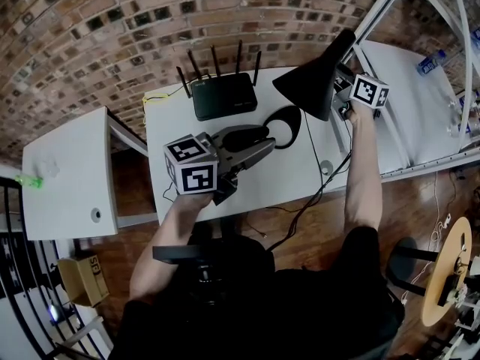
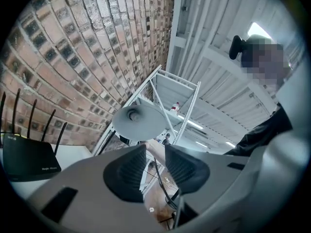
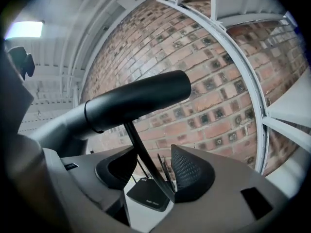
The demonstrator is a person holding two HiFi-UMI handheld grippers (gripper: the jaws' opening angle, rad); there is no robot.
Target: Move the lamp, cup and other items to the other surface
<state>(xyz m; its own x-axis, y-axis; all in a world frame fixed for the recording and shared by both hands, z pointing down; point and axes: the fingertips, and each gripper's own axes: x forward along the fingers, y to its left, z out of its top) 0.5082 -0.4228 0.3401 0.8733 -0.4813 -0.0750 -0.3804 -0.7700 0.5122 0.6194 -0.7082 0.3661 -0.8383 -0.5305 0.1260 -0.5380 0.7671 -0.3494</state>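
The white bench (image 1: 285,178) in front of you carries the lamp (image 1: 316,77) near its right edge, with the shade tilted (black outside, pale inside). Left of it, toward the brick wall (image 1: 112,28), sits the router (image 1: 223,96). Your right claw (image 3: 151,154) stands wide, with the lamp's thin stem (image 3: 141,149) between its jaws, close against the right one. Your left claw (image 2: 155,152) hovers over the bench, jaws narrowly apart, nothing between them.

Steep overhead; two low, level close-ups.
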